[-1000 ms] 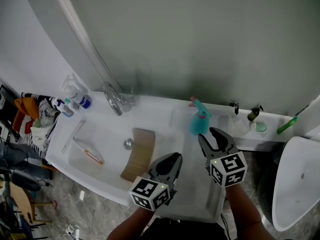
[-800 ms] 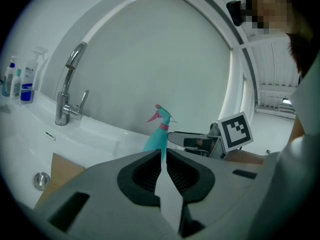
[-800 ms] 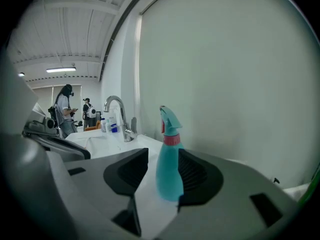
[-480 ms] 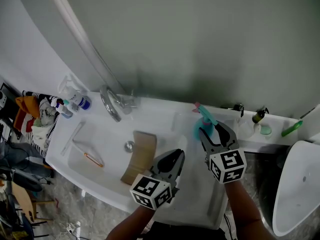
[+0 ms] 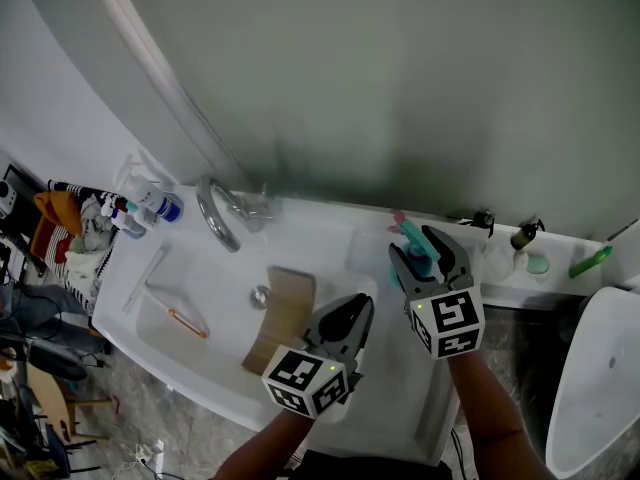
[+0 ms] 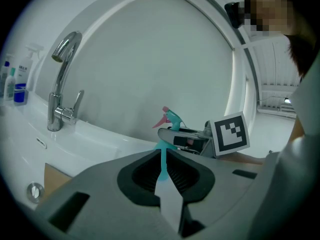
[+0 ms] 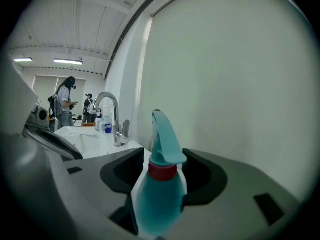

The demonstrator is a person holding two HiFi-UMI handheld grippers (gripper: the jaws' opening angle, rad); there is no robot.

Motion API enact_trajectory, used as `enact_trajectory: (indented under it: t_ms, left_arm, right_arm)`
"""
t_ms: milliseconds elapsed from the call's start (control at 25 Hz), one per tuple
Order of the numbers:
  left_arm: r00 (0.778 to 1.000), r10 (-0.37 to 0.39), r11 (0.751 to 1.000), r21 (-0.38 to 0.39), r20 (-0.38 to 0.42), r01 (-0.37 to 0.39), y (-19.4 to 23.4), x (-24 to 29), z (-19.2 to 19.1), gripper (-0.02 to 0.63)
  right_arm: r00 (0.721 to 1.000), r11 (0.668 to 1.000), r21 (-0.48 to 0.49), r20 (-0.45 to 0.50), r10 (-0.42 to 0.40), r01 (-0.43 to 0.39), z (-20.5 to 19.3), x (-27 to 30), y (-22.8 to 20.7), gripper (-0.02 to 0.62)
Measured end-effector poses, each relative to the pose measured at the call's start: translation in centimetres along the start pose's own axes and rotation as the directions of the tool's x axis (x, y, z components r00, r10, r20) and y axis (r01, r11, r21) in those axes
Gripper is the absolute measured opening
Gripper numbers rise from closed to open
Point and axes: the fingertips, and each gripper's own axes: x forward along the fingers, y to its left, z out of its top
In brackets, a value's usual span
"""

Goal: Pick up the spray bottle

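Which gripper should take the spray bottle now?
Right. The right gripper has just been opening its jaws, which flank the spray bottle without pressing it. The left gripper sits shut, short of it, over the sink.

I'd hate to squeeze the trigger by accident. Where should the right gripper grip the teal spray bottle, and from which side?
Probably the spray bottle, on its rounded body below the red collar, from the person's side: it stands upright, widest there. The right gripper, jaws just opened, already straddles it.
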Motion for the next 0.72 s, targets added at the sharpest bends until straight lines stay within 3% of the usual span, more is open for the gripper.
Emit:
enact_trajectory:
  t_ms: [200, 320, 720]
  left_arm:
    - [1.0, 0.008, 1.0, 0.0, -0.006, -0.008, 0.22, 0.1, -0.19, 0.009]
    - [1.0, 0.011, 1.0, -0.004, -0.009, -0.011, 0.42, 0.06, -0.44, 0.009]
    - [1.0, 0.016, 1.0, -0.009, -0.002, -0.016, 0.17, -0.68, -0.42, 0.009]
  right_arm:
    - [1.0, 0.999, -0.032, 0.015, 0.002, -0.001, 0.5, 0.65, -0.26, 0.206]
    - [1.0, 0.998, -0.059, 0.009, 0.015, -0.015, 0.4, 0.85, -0.03, 0.153]
    - [1.0, 0.997, -0.067, 0.011, 0.027, -0.026, 0.53, -0.03, 0.41, 0.141]
